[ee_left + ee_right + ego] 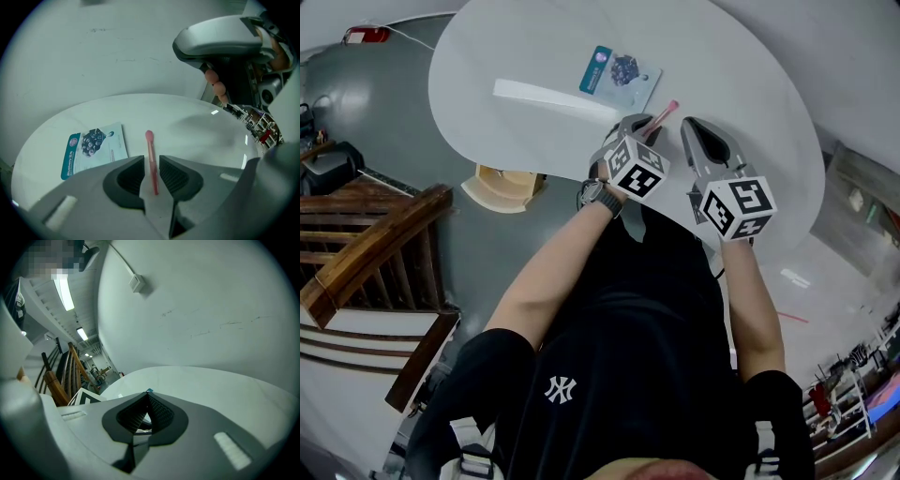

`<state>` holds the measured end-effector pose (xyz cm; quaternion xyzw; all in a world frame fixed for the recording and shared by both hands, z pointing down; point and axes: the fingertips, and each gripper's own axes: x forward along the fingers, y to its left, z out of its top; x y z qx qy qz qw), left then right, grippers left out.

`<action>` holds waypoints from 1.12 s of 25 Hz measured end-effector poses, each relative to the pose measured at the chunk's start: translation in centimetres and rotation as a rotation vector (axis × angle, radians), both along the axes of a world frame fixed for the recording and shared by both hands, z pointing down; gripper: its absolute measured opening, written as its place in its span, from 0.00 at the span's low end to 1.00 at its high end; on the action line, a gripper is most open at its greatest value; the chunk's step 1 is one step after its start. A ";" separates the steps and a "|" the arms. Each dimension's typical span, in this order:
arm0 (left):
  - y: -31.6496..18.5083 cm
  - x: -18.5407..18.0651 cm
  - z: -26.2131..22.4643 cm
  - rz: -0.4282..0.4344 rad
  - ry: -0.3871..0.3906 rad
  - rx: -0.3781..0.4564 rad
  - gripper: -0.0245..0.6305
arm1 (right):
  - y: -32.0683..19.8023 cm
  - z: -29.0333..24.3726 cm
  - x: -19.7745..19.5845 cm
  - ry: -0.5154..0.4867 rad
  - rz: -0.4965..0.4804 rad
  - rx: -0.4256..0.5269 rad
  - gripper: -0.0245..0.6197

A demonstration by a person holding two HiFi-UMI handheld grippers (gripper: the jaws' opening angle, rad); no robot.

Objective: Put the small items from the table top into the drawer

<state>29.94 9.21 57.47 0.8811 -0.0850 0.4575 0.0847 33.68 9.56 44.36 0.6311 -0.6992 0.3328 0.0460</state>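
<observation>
**Pink stick in left gripper, for transfer to drawer**

1. Left gripper point(151, 159): narrow, closed on the pink stick point(150, 140). The stick runs lengthwise between the pads and juts forward past the tips. The forearm reaches out from the body with the wrist about level; a watch point(598, 194) sits on it.
2. Right gripper point(148, 397): just beside the left gripper, on its right. Its tips meet with nothing between them, and it hangs idle over the surface point(201, 126).
3. Blue packet point(93, 147): ahead and left of the left gripper, flat on the surface.
4. White strip point(542, 92): beyond the packet, further left.
5. Pale wooden box point(502, 183): below the surface rim, well left of both grippers. Whether it is the drawer cannot be told.

Handling note: the hold appears to sit near the stick's rear end, so the long front could swing. Best practice is probably a steady squeeze, a straight lift clear, a level carry, and release only once inside the drawer. Packet and strip are not yet moved.
</observation>
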 end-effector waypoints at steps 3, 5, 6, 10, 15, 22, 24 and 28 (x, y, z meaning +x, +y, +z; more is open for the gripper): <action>0.0 -0.1 0.7 -0.002 -0.042 0.000 0.18 | 0.1 0.2 0.4 -0.006 -0.005 -0.003 0.08; 0.0 -0.1 1.0 -0.005 -0.060 -0.003 0.18 | 0.0 0.3 0.5 -0.010 -0.009 -0.003 0.08; 0.0 -0.1 1.1 -0.007 -0.065 -0.003 0.18 | -0.1 0.4 0.6 -0.011 -0.012 -0.003 0.08; -0.1 0.0 1.2 -0.010 -0.067 -0.008 0.18 | -0.2 0.5 0.9 -0.013 -0.016 -0.003 0.08; 0.2 0.1 1.2 -0.005 -0.039 -0.024 0.11 | -0.3 0.5 0.8 -0.009 -0.022 -0.008 0.08; 0.1 -0.8 0.1 -0.003 0.016 -0.035 0.11 | -0.7 0.1 0.2 0.000 -0.024 -0.002 0.08; -0.3 -1.2 -0.8 -0.014 0.039 -0.032 0.11 | -1.0 0.1 -0.2 0.000 -0.027 -0.001 0.08; -1.2 -2.4 -2.5 -0.033 0.076 -0.016 0.11 | -1.6 -0.1 -1.8 -0.009 -0.036 0.009 0.08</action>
